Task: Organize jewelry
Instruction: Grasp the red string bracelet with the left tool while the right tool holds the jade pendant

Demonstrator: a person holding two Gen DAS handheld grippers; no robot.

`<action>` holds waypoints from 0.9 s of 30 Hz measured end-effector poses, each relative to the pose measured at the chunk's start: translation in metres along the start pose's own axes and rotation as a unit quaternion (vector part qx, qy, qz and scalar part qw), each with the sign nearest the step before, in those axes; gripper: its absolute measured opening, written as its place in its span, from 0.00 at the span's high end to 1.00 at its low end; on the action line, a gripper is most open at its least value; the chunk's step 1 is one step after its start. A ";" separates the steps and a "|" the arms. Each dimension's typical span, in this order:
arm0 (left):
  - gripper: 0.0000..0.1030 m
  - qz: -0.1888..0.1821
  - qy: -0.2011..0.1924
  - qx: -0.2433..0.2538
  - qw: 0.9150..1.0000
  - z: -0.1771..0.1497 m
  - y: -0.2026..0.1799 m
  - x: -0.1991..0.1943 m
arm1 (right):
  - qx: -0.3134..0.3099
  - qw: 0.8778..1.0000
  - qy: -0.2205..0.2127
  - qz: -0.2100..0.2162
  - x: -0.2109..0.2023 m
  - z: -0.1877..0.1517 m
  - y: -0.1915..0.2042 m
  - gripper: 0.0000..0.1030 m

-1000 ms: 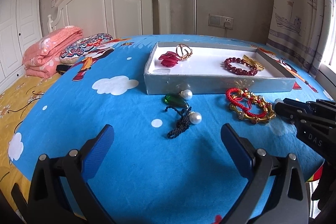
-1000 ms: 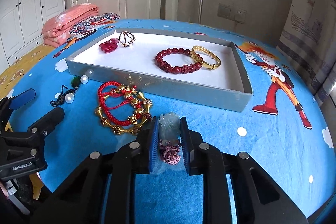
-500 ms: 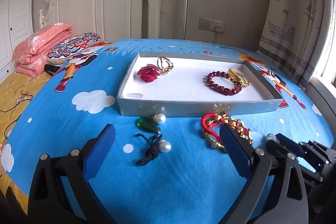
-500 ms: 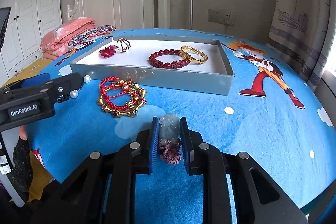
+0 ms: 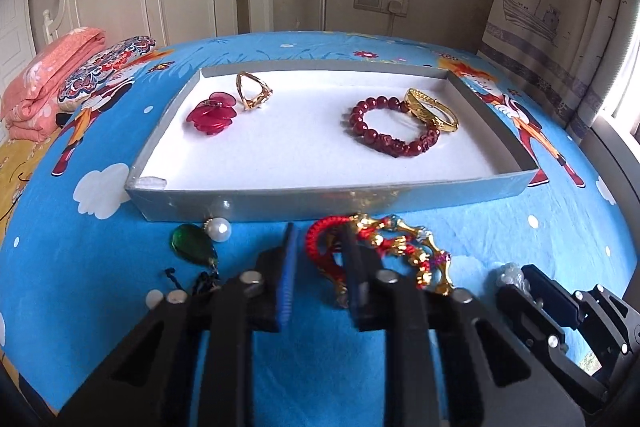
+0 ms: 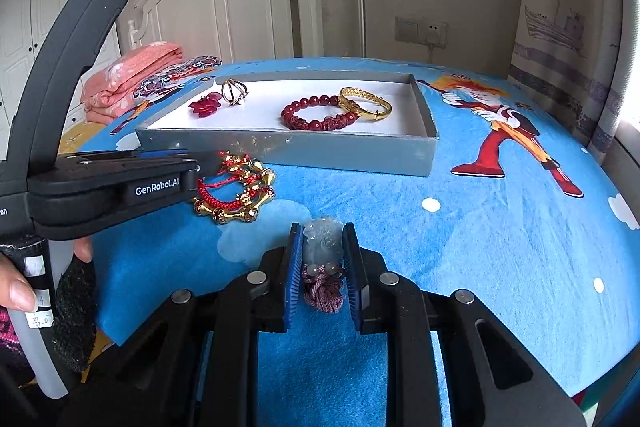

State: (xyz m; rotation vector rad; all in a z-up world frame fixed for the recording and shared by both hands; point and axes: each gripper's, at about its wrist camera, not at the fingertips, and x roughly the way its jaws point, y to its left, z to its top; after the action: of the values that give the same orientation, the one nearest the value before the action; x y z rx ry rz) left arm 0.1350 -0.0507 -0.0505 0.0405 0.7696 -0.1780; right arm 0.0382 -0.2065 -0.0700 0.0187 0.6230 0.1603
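My left gripper is closing just in front of the tray, its jaws nearly together with the left end of the red-and-gold bracelet between them; whether the pads press it yet I cannot tell. My right gripper is clamped on the pale jade pendant (its pink tassel hangs between the fingers), in front of the tray and right of the bracelet. Inside the tray lie a red bead bracelet, a gold bangle, a ring and a red flower clip. A pearl sits against the tray's front wall.

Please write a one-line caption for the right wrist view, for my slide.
Right gripper holds a pale jade pendant above the blue bedsheet, facing the grey jewelry tray.
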 end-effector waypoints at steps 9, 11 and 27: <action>0.95 -0.025 -0.074 0.006 0.997 -0.005 -0.005 -0.035 | 0.008 1.000 -0.011 0.002 -0.005 -0.002 -0.001 0.80; 0.95 -0.038 -0.092 0.007 0.995 -0.005 -0.006 -0.047 | 0.009 1.000 -0.019 0.001 -0.009 0.000 -0.001 0.80; 0.95 -0.016 -0.132 0.001 0.991 -0.035 0.023 -0.103 | -0.027 0.998 -0.055 0.013 -0.037 0.009 0.031 0.80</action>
State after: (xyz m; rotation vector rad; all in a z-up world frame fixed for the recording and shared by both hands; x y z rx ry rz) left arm 0.0420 -0.0092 -0.0046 0.0067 0.5055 -0.2101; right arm 0.0097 -0.1814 -0.0391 -0.0168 0.5078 0.2005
